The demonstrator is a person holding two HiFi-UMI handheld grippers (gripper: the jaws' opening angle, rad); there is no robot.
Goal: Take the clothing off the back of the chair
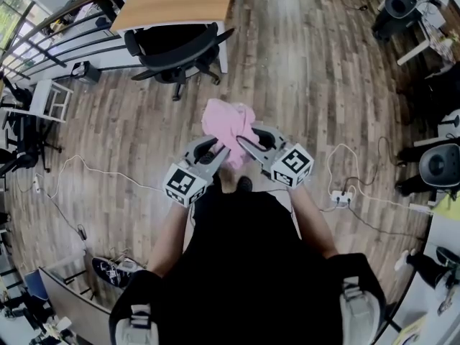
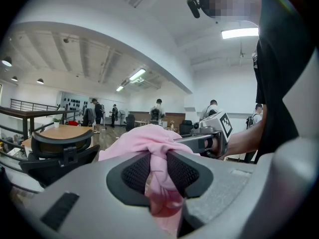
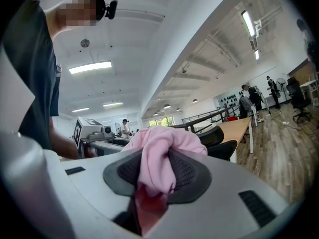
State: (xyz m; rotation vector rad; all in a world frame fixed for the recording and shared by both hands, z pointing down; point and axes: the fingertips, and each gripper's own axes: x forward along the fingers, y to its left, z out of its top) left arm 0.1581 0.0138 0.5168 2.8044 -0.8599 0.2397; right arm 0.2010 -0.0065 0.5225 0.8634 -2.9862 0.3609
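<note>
A bunched pink garment (image 1: pixel 228 125) hangs between my two grippers, off the floor, in front of the person's body. My left gripper (image 1: pixel 221 154) is shut on one fold of the pink garment (image 2: pixel 159 176), which is pinched between its black pads. My right gripper (image 1: pixel 243 144) is shut on another fold of the pink garment (image 3: pixel 155 168). The black office chair (image 1: pixel 175 49) stands farther off beside the wooden desk (image 1: pixel 176 0), its back bare. The chair's back also shows in the left gripper view (image 2: pixel 55 151) and in the right gripper view (image 3: pixel 222 143).
White cables and a power strip (image 1: pixel 341 198) lie on the wood floor to the right. A pair of shoes (image 1: pixel 108 270) sits at lower left. More chairs (image 1: pixel 438 165) and desks line the right side. Several people stand far off in the room (image 2: pixel 157 111).
</note>
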